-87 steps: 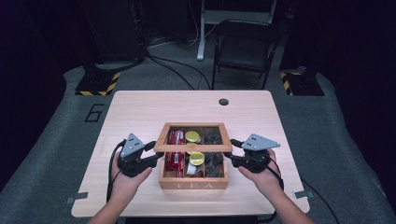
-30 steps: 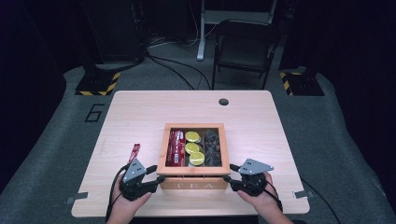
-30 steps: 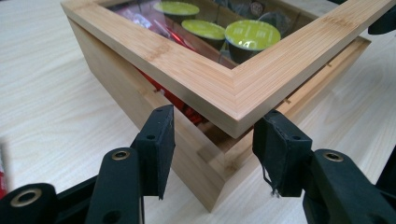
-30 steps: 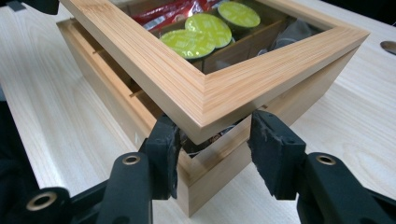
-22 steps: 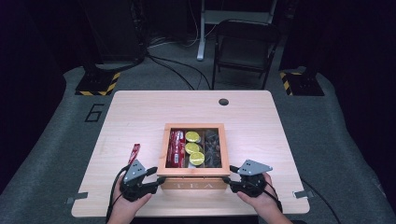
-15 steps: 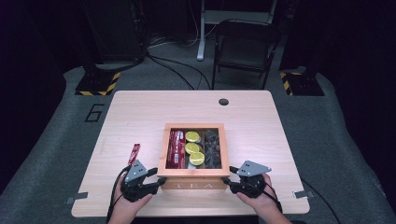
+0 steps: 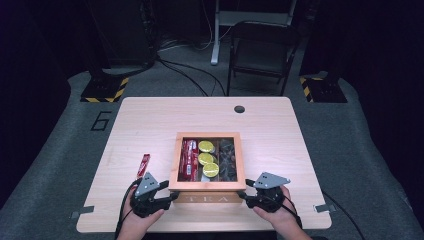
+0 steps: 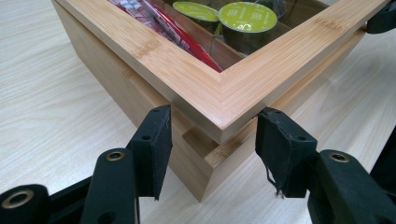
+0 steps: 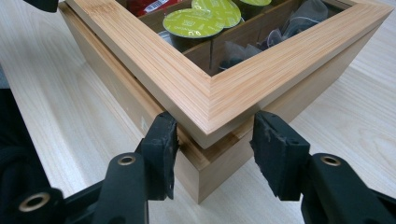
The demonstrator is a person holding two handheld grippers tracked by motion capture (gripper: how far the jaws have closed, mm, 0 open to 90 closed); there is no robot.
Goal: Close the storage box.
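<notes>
Both grippers sit at the near corners of the box [image 7: 207,186], which stands a bit toward 6 o'clock from the table [image 7: 150,120] centre, lid [image 8: 224,88] down on it.

L gripper [image 7: 172,195] is at the box's 7 o'clock corner. In the left gripper view its jaws straddle the lid corner, w/ a gap on each side and the pads not pressing, so it's released. The jaws have just been opening, box corner between them.

R gripper [image 7: 243,195] is at the 5 o'clock corner. In the right gripper view it's the same story: one pad [image 9: 161,144] is right up against the lid edge, the other stands clear, so there's no clamp. These jaws have also just been opening.

Inside thru the lid window there are red packets [image 7: 188,159] on the 9 o'clock side, green pods [image 7: 207,159] in the middle and dark bags [image 7: 229,159] at 3 o'clock.

A red sachet [image 7: 143,165] lies on the table at 9 o'clock of the box, apart from it.
</notes>
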